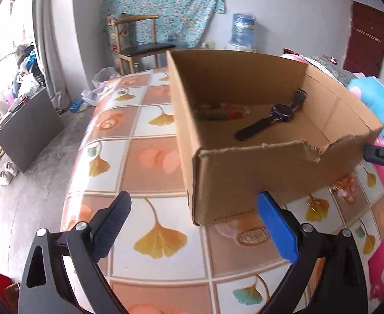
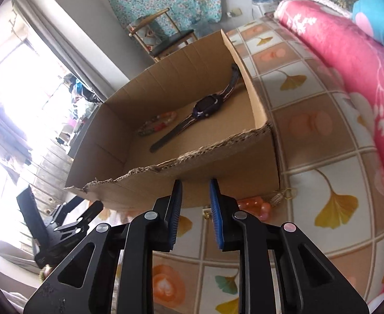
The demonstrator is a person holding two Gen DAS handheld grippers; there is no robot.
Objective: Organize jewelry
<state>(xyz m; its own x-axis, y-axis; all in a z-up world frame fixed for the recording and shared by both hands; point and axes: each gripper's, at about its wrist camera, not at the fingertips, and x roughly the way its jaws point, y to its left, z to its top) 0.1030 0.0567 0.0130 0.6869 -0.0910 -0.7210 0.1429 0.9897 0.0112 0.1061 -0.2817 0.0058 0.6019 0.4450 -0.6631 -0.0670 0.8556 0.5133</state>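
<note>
a plain brown cardboard box (image 1: 244, 172) is sitting on a bed sheet (image 1: 144, 157) showing orange and white squares with yellow ginkgo leaves. inside, a black watch (image 2: 205, 107) is lying by a multicoloured bead bracelet (image 2: 157, 124), and a pink blanket (image 2: 349, 60) with white flowers is lying alongside.

Bed (image 1: 152, 157) in ginkgo-patterned cover, open cardboard box (image 1: 244, 180) on it, orange bead bracelet (image 2: 252, 205) beside box

Place: home bedroom
Evidence: pink floral quilt (image 2: 349, 60); wooden chair (image 1: 139, 44); water bottle (image 1: 243, 31); shoes (image 1: 7, 172) on floor, left
</note>
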